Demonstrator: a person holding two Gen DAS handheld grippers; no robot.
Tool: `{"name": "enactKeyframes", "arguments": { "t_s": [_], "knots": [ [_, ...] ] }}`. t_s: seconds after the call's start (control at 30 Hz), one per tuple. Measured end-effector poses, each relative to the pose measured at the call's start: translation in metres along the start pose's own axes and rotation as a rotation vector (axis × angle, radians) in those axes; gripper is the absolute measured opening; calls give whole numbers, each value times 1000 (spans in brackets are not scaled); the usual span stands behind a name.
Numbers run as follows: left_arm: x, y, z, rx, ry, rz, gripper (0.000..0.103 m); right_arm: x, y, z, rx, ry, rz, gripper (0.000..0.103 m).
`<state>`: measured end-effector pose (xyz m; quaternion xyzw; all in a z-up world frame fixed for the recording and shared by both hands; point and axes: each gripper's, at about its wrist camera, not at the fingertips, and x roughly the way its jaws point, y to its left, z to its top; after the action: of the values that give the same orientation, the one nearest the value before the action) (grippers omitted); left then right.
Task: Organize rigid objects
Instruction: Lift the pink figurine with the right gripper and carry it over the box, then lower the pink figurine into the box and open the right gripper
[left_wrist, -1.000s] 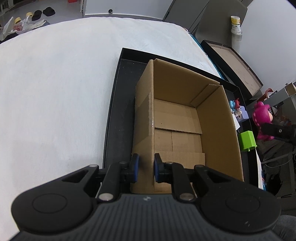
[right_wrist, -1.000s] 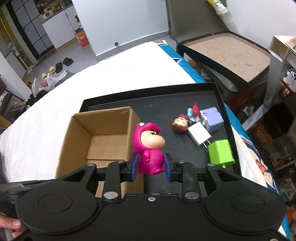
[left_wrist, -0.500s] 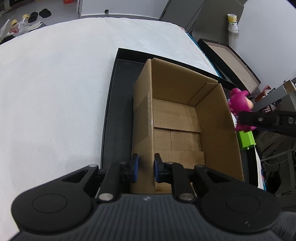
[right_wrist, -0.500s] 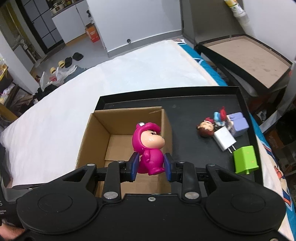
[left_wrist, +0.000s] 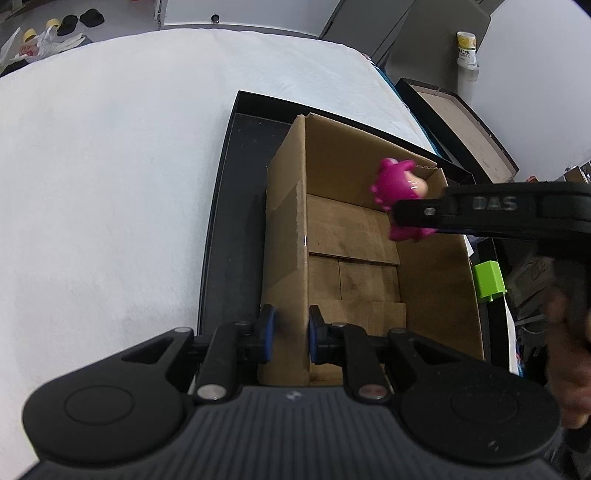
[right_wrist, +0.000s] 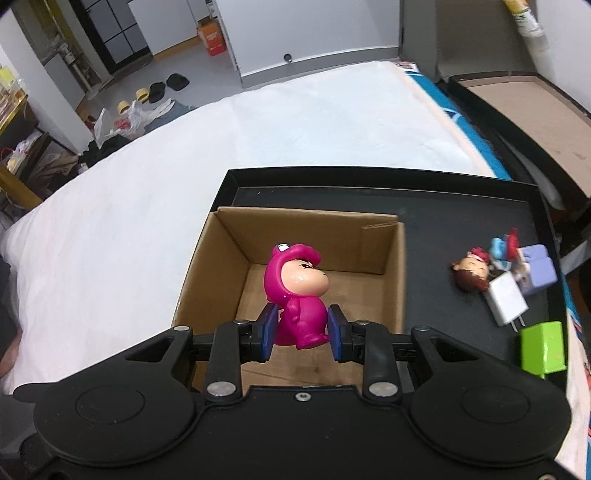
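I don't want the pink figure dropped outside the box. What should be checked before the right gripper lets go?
1. Pink figure clamped in right gripper: ok.
2. Figure over the cardboard box opening: ok.
3. Box floor under it bare: ok.
4. Left gripper pinching the box's near wall to steady it: ok.
5. Height above the box floor small enough for a soft drop: cannot tell.
6. Green block and the other toys on the black tray lie outside the drop path: ok.

In the left wrist view, the pink figure (left_wrist: 397, 186) is blurred and partly hidden by the right gripper (left_wrist: 413, 218).
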<state>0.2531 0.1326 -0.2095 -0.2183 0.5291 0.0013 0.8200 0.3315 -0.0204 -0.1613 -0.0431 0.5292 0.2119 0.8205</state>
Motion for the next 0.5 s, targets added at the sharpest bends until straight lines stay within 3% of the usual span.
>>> {"name": "enactKeyframes", "arguments": {
  "t_s": [0.3,0.37,0.4,0.5],
  "knots": [
    [1,3,4,-15,14,-11,17,28,15,5,6,36,36,29],
    [2,2,6,-14,17,-10,17,31,16,7,33,34,66,40],
    [3,2,6,-16,19,-10,17,31,13,8,56,38,84,54],
    [3,3,6,-22,21,-8,17,27,8,7,79,28,89,56]
  ]
}}
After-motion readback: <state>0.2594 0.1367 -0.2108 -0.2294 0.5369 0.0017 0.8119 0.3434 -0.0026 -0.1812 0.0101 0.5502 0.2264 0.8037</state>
